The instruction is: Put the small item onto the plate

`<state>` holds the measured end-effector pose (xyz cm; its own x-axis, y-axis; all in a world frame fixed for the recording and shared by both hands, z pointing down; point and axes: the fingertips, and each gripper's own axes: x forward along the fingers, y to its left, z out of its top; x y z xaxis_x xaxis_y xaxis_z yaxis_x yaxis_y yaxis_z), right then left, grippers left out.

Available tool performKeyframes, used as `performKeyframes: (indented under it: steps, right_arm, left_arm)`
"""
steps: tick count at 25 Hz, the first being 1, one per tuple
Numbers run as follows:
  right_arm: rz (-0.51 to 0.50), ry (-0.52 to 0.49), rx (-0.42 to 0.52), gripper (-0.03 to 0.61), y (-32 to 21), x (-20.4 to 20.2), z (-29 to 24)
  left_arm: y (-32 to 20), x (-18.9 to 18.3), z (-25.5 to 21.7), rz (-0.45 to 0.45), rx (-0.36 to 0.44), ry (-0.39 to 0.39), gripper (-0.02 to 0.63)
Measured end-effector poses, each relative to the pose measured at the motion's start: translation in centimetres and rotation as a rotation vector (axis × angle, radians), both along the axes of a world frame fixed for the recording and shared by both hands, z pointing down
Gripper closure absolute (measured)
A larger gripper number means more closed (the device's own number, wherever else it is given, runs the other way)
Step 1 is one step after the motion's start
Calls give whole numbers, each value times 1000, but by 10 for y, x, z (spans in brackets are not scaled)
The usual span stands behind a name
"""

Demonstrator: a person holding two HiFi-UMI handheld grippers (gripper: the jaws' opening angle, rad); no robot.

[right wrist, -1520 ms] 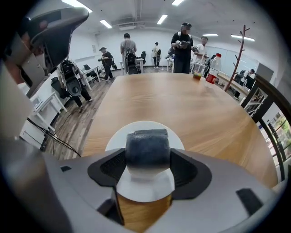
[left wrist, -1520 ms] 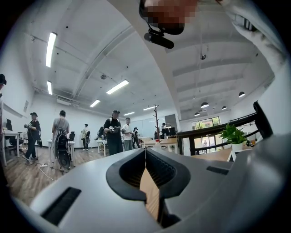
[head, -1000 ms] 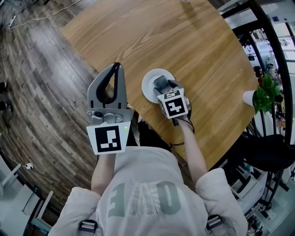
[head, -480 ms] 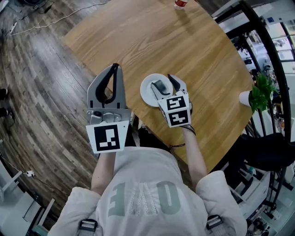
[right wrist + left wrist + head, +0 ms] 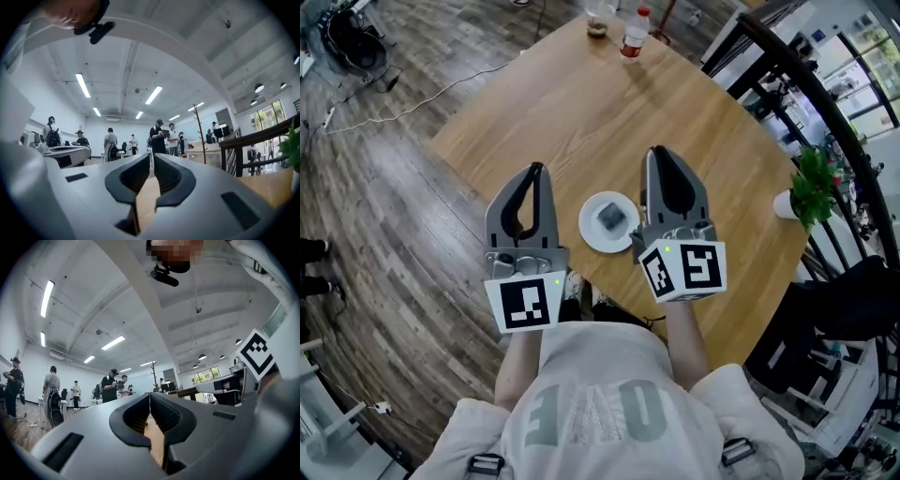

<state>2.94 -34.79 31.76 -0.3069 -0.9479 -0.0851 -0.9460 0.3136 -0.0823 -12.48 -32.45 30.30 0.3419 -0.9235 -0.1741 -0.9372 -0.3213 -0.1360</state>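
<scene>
A small grey item [image 5: 611, 217] lies on the white plate [image 5: 592, 232] near the front edge of the round wooden table [image 5: 581, 103]. My right gripper [image 5: 657, 151] is raised just right of the plate, clear of the item. Its jaws are closing and stand nearly together with nothing between them, as the right gripper view [image 5: 153, 155] confirms. My left gripper [image 5: 536, 169] is held up left of the plate, over the table's edge. It is shut and empty, with its tips meeting in the left gripper view [image 5: 150, 393].
A bottle with a red cap [image 5: 634, 34] and a glass jar [image 5: 597, 26] stand at the table's far edge. A green plant [image 5: 814, 183] in a white pot [image 5: 785, 204] sits at the right, beside a black railing [image 5: 853, 159]. Several people stand across the room.
My right gripper has lifted off the plate and drawn back to the right, going from wide open to nearly closed. The grey item stays on the plate. The left gripper has barely moved.
</scene>
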Motion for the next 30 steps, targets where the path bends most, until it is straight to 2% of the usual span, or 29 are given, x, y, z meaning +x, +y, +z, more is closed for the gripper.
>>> performKeyframes:
  steps: [3, 7, 15, 30]
  right_arm:
    - [12, 62, 71, 548, 20, 1, -19]
    - [30, 118, 83, 561, 29, 1, -21]
    - [44, 90, 90, 561, 28, 10, -23]
    - [62, 94, 76, 561, 26, 24, -23]
  left_arm:
    - [4, 12, -9, 27, 11, -7, 604]
    - [2, 26, -18, 63, 25, -34, 604]
    - [-1, 40, -33, 90, 65, -42, 604]
    - [-3, 51, -34, 101, 60, -39, 604]
